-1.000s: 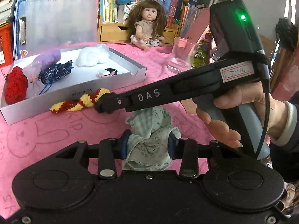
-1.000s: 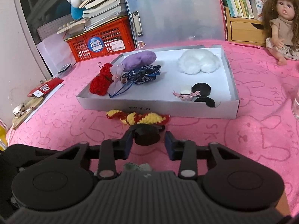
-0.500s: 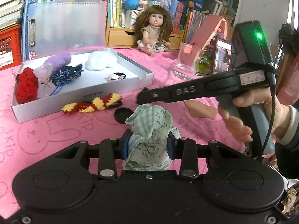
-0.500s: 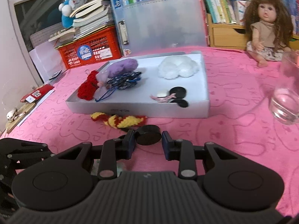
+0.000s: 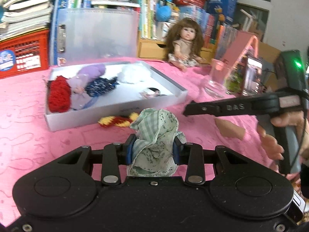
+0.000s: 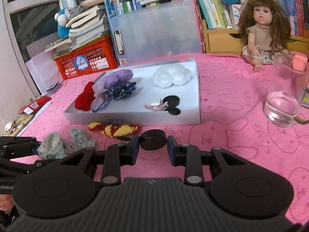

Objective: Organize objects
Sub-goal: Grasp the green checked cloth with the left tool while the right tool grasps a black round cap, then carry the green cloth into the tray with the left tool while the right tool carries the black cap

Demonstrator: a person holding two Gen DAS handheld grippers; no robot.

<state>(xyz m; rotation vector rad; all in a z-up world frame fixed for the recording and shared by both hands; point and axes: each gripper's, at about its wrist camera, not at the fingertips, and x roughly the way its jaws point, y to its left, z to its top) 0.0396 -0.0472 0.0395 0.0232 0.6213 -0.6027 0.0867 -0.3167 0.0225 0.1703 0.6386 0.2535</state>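
My left gripper (image 5: 153,150) is shut on a bunched green patterned cloth (image 5: 154,135), held above the pink tablecloth. My right gripper (image 6: 153,147) is shut on a black round disc (image 6: 153,142) and holds it just in front of a red-and-yellow knitted piece (image 6: 114,128). That piece lies against the front wall of a white tray (image 6: 135,117). The tray holds a red knit item (image 6: 84,98), a purple item (image 6: 117,76), a dark blue cloth (image 6: 120,92), a white fluffy pad (image 6: 171,76) and black discs (image 6: 171,101). The right gripper shows in the left wrist view (image 5: 188,111), right of the cloth.
A glass with water (image 6: 283,98) stands to the right. A doll (image 6: 263,32) sits at the back by a wooden drawer and books. A translucent folder (image 6: 154,32) and a red crate (image 6: 87,60) stand behind the tray. Small items lie at the left table edge (image 6: 32,106).
My right gripper has lifted and drawn back to the right with the black disc. My left gripper has risen with the cloth, and the tray looks farther off.
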